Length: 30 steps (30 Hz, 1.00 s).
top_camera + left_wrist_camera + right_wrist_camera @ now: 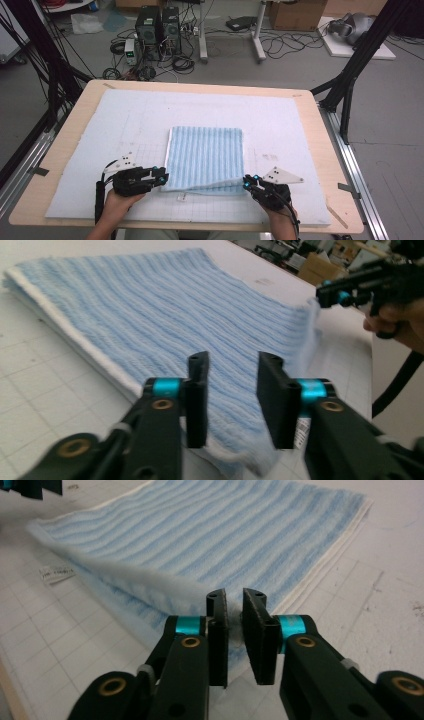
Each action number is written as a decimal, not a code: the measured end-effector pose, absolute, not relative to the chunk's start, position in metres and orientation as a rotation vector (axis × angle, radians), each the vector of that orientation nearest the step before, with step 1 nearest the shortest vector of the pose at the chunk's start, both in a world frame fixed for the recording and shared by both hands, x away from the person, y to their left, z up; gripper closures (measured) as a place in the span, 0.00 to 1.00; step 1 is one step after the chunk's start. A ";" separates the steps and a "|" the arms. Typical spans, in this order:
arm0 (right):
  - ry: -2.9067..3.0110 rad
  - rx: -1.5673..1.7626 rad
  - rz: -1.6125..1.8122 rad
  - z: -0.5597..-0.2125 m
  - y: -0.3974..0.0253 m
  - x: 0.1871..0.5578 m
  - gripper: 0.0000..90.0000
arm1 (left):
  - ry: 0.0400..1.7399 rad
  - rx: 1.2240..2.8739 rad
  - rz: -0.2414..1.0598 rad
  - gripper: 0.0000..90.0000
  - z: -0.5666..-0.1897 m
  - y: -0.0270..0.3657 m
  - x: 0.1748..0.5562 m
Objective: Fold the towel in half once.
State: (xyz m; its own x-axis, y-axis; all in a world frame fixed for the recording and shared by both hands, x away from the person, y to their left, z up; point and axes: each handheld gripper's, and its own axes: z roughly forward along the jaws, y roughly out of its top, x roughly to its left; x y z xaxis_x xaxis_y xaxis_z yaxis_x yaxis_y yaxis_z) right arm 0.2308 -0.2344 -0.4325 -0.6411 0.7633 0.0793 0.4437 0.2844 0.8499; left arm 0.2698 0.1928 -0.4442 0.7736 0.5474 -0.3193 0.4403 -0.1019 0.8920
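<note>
A folded light-blue striped towel [206, 155] [165, 305] [240, 525] lies in the middle of the white foam mat [125, 120]. My left gripper [162, 176] [232, 360] is open at the towel's near left corner, its jaws standing over the near edge with a wide gap. My right gripper [247, 181] [234, 596] is shut on the towel's near right corner, which it holds a little above the mat. In the left gripper view the right gripper [325, 292] shows with that corner raised. A small white label [55, 572] sticks out under the near edge.
The mat covers a wooden table [320, 150]. Black frame posts [350, 85] stand at both sides. Computer towers [157, 27], cables and boxes sit on the floor beyond the far edge. Bare mat lies left, right and behind the towel.
</note>
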 end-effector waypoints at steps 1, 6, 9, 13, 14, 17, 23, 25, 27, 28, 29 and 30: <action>2.224 1.101 1.315 -0.433 -0.235 0.230 0.76 | 0.785 1.722 0.116 0.68 -0.444 0.195 0.271; 2.194 1.081 1.380 -0.426 -0.237 0.229 0.66 | 0.826 1.702 0.145 0.68 -0.442 0.200 0.278; 2.196 1.090 1.353 -0.426 -0.235 0.233 0.66 | 0.845 1.695 0.158 0.68 -0.441 0.200 0.282; 2.171 1.156 1.289 -0.432 -0.232 0.245 0.66 | 0.872 1.684 0.185 0.62 -0.440 0.198 0.293; 2.157 1.172 1.286 -0.433 -0.233 0.250 0.67 | 0.880 1.680 0.192 0.61 -0.439 0.197 0.297; 2.127 1.224 1.279 -0.433 -0.236 0.263 0.68 | 0.893 1.673 0.199 0.59 -0.438 0.197 0.307; 2.085 1.259 1.272 -0.431 -0.238 0.289 0.73 | 0.905 1.661 0.262 0.56 -0.437 0.197 0.330; 2.088 1.258 1.259 -0.430 -0.237 0.297 0.76 | 0.905 1.669 0.269 0.56 -0.437 0.197 0.336; 2.097 1.272 1.236 -0.428 -0.236 0.306 0.81 | 0.905 1.675 0.292 0.57 -0.437 0.197 0.342; 2.101 1.269 1.230 -0.427 -0.236 0.310 0.83 | 0.908 1.686 0.292 0.57 -0.437 0.197 0.345; 2.108 1.273 1.219 -0.427 -0.235 0.314 0.85 | 0.913 1.683 0.278 0.57 -0.438 0.196 0.348; 2.117 1.280 1.212 -0.426 -0.235 0.318 0.85 | 0.919 1.685 0.269 0.57 -0.438 0.196 0.351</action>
